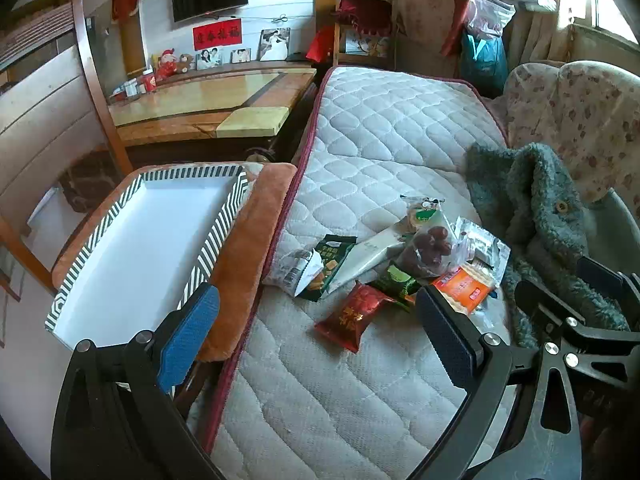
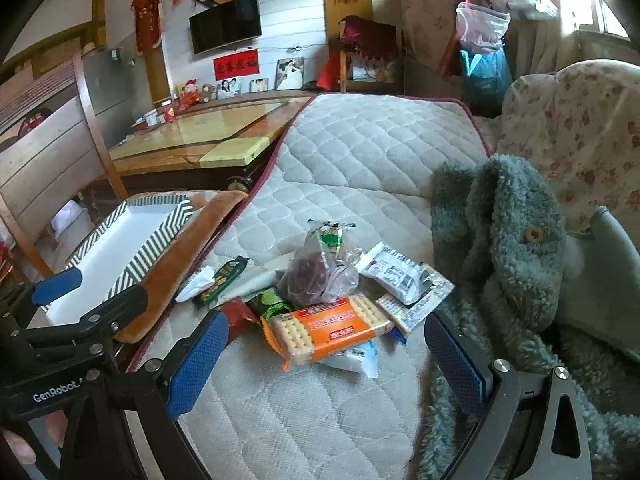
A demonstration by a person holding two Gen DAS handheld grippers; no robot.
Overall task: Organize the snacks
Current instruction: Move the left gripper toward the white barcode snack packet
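Quilted mattress (image 1: pixel 380 140) bare around snack pile (image 1: pixel 400 256); striped tray (image 1: pixel 140 240) empty at edge; both hand-held grippers (image 1: pixel 316 332) (image 2: pixel 326 364) wide.

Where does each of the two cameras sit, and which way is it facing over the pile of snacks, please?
Left wrist: on the left gripper, open, facing forward over the quilted mat; striped tray left, red snack packet ahead; the right gripper's black frame at right.
Right wrist: on the right gripper, open, facing the orange cracker pack; the left gripper and fingertips lower left.
Shared: the tray, the snack pile, the bag of dates, the green fleece coat.
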